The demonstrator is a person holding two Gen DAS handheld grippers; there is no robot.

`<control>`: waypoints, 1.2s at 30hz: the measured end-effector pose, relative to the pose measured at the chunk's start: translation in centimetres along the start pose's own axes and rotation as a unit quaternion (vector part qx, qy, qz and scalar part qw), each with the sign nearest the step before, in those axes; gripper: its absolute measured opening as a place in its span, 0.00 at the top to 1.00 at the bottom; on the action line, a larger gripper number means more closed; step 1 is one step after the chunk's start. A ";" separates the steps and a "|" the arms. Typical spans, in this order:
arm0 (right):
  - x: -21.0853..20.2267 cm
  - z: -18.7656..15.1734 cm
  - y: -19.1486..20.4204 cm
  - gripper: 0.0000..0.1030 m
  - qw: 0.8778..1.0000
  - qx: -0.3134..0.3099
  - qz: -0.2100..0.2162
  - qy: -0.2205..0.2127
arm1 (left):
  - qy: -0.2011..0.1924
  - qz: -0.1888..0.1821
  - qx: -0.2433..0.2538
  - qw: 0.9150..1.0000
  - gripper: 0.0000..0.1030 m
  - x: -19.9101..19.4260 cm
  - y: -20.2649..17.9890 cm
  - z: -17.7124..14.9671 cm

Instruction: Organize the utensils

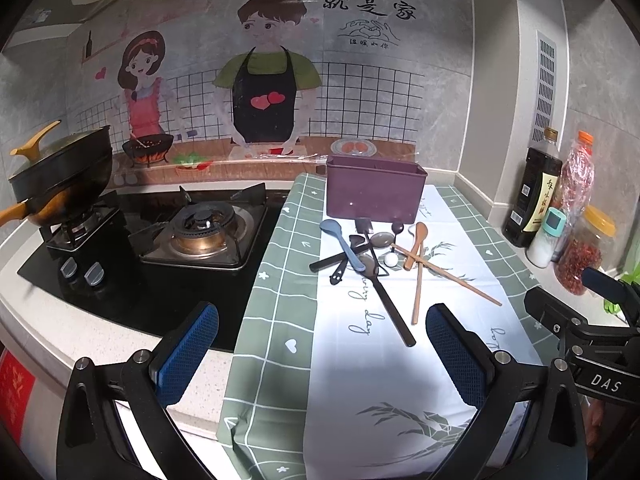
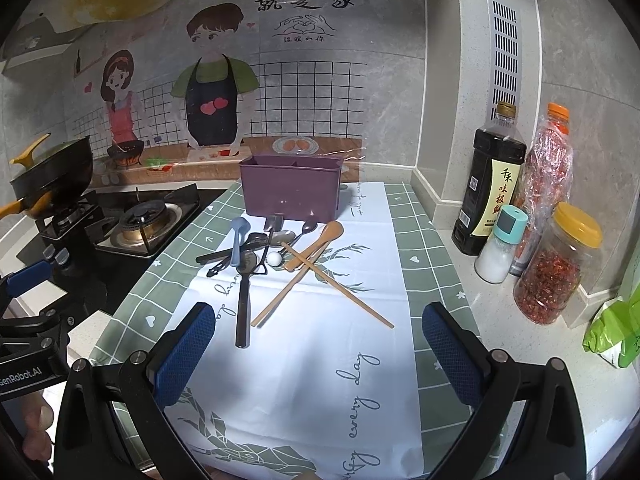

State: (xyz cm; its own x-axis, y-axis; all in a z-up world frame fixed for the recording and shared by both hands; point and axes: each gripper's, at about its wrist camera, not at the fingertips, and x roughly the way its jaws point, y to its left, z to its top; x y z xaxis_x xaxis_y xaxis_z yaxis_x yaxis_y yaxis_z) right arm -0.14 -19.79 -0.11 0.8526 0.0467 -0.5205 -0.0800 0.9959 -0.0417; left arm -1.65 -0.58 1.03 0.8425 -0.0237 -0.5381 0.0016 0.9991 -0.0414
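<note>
A purple utensil box (image 1: 375, 192) (image 2: 292, 192) stands at the back of the green-and-white cloth (image 1: 280, 320) (image 2: 424, 248). In front of it lies a heap of utensils: a light blue spoon (image 1: 344, 242) (image 2: 237, 240), a long black-handled ladle (image 1: 390, 300) (image 2: 243, 304), wooden spoons (image 1: 419, 272) (image 2: 316, 246), a wooden chopstick (image 1: 460, 280) (image 2: 340, 292), small metal spoons (image 1: 382, 239) (image 2: 282, 237). My left gripper (image 1: 322, 356) hovers open, near of the heap, holding nothing. My right gripper (image 2: 320, 356) is open and empty too, short of the handles.
A gas hob (image 1: 200, 232) (image 2: 140, 224) with a lidded black wok (image 1: 60, 172) (image 2: 52, 176) sits left of the cloth. On the right stand a soy sauce bottle (image 2: 490, 184), a salt shaker (image 2: 500, 244), a chilli jar (image 2: 560, 268) and a green bag (image 2: 616, 332).
</note>
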 end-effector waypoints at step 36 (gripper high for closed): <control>0.1 -0.3 -0.2 0.00 1.000 0.010 0.004 0.004 | 0.007 -0.006 0.007 1.000 0.00 0.1 -0.9 0.1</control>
State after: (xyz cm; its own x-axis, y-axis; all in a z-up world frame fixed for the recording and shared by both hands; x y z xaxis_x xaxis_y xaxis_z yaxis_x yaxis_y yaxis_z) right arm -0.22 -20.00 -0.36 0.8478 0.0544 -0.5275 -0.0762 0.9969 -0.0197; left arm -1.53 -1.47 1.14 0.8352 -0.0355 -0.5488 0.0190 0.9992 -0.0356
